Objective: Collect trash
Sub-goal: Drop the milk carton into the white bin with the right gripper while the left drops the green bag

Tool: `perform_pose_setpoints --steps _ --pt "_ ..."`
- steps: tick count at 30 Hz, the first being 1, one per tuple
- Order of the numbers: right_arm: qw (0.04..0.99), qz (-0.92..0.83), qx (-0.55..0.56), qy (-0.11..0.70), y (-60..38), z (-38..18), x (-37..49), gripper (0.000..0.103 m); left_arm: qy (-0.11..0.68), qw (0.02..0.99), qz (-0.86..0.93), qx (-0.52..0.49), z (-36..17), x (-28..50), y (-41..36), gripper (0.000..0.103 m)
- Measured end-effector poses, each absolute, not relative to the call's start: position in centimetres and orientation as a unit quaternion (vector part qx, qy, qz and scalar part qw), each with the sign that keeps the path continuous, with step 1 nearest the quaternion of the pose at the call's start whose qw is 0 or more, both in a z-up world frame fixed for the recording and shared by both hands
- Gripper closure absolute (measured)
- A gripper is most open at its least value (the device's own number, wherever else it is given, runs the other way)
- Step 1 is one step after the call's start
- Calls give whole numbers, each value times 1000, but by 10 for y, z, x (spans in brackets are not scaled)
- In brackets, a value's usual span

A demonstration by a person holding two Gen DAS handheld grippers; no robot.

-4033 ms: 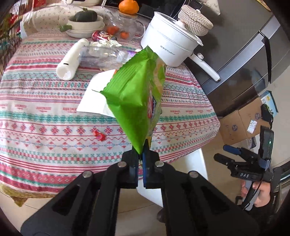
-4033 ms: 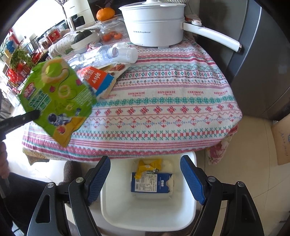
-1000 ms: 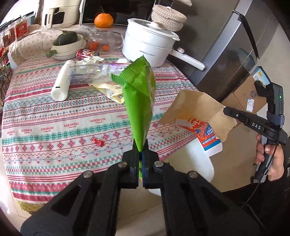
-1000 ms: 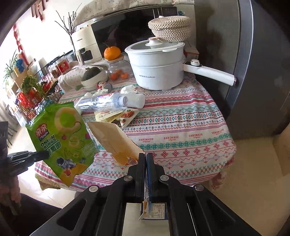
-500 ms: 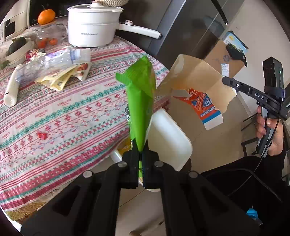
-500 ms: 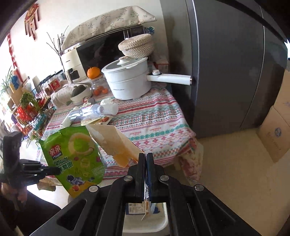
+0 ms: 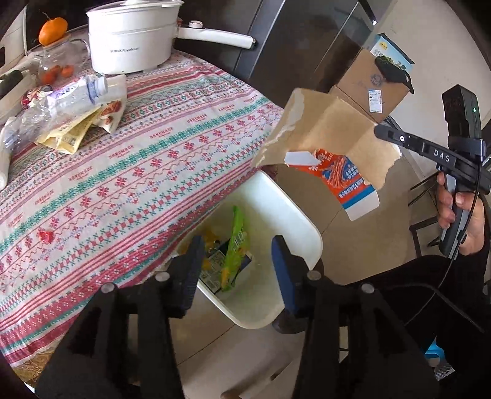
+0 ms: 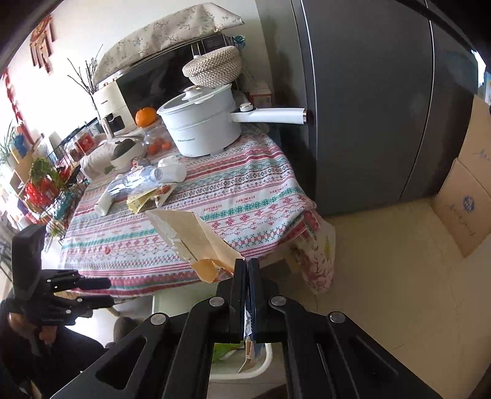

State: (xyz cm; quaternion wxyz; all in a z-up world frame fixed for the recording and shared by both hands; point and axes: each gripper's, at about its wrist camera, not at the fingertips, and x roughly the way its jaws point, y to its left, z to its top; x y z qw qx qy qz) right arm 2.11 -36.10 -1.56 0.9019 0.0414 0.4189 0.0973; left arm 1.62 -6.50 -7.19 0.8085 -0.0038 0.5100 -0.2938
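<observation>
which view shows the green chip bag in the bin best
The left wrist view: the green chip bag stands on edge inside the white bin, between the open fingers. The right wrist view shows only a green sliver behind its gripper.

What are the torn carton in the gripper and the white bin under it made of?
The torn carton looks like paperboard: matte brown inside, ragged fibrous edges, glossy printing outside. The white bin seems to be smooth moulded plastic with a slight sheen, though that is only how it looks.

A white electric pot [image 7: 132, 40] stands on the patterned tablecloth [image 7: 147, 159] beside an orange [image 7: 52, 30] and a woven basket lid [image 8: 213, 71].
</observation>
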Motion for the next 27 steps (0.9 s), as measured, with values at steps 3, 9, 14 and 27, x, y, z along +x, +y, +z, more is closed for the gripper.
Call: perform_pose_setpoints --steps 3,9,14,27 --pt "898 105 40 426 -356 -20 21 100 501 823 -266 -4 -67 22 -50 44" --pt "881 133 32 453 -333 -35 24 100 509 834 -212 -13 -70 37 -18 30" --pt "861 148 20 486 -309 -57 28 100 516 840 -169 -15 -73 44 7 24" --pt "860 155 8 487 -284 -59 32 31 510 849 -138 -20 -71 49 32 9"
